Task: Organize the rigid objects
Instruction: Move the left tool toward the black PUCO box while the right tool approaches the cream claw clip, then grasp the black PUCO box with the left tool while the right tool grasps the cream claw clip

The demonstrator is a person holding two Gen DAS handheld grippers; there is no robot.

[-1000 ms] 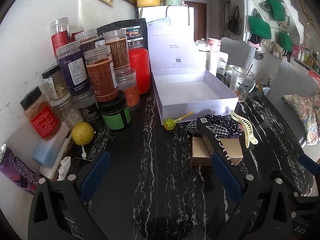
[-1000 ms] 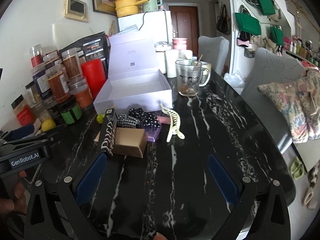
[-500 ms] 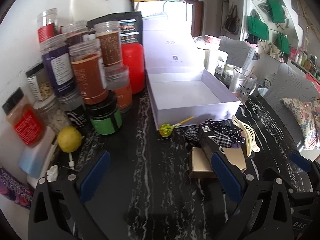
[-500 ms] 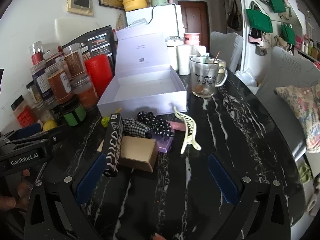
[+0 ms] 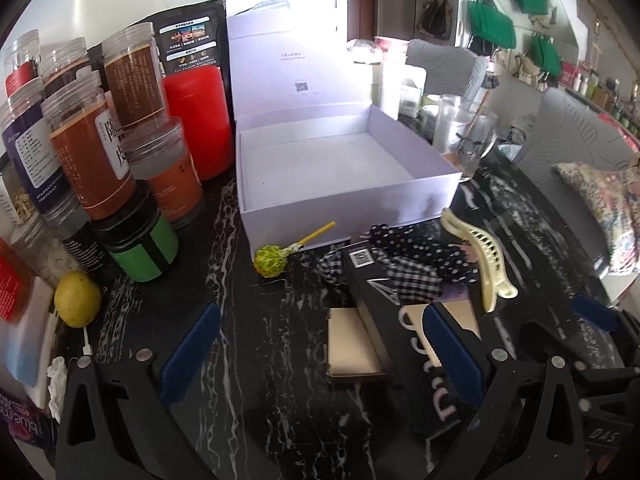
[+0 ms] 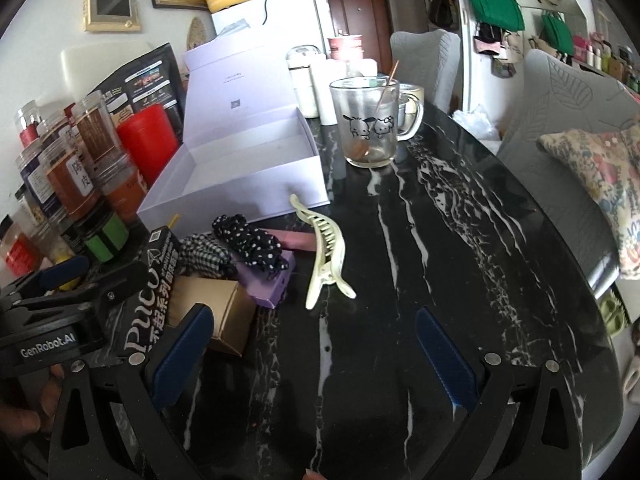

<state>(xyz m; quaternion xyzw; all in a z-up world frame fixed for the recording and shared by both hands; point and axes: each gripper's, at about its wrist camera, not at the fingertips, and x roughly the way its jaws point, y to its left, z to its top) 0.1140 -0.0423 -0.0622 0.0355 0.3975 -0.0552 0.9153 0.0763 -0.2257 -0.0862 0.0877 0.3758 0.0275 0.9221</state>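
At the left edge of the black marble table (image 5: pixel 280 344), against the wall, stands a crowd of jars (image 5: pixel 92 160), stacked in two tiers, with a green-banded black tub (image 5: pixel 140 248) in front and a red canister (image 5: pixel 196 120) behind. A lemon (image 5: pixel 78 298) lies by the left edge, just in front of the jars. The left gripper (image 5: pixel 316 340) hangs over bare marble with its blue-padded jaws spread wide and nothing between them; its right finger (image 5: pixel 448 344) overlaps the black carton in the view, but whether it touches it cannot be told.

Toward the middle of the table sits the white box (image 5: pixel 352 196), open, its lid standing upright at the back, the inside bare. Just in front of its near wall lies a green lollipop (image 5: pixel 272 260), its yellow stick pointing at the box. Right of that is the heap of things to sort: a long black carton (image 6: pixel 148 300) lying across a tan cardboard box (image 6: pixel 224 312), a checked cloth scrunchie (image 6: pixel 204 256) and a dotted one (image 6: pixel 248 244) on a purple box (image 6: pixel 268 284), with a pink bar (image 6: pixel 292 238) behind. A cream hair claw (image 6: pixel 324 252) lies just beside the heap, on its right, near the white box's front corner.

The right gripper (image 6: pixel 312 348) hovers over the near middle of the table, jaws wide apart and empty, the claw ahead of it. Further right, past the white box, a glass mug (image 6: pixel 370 128) with a cartoon print stands with a stick in it. The right side of the table is bare marble up to its curved edge.
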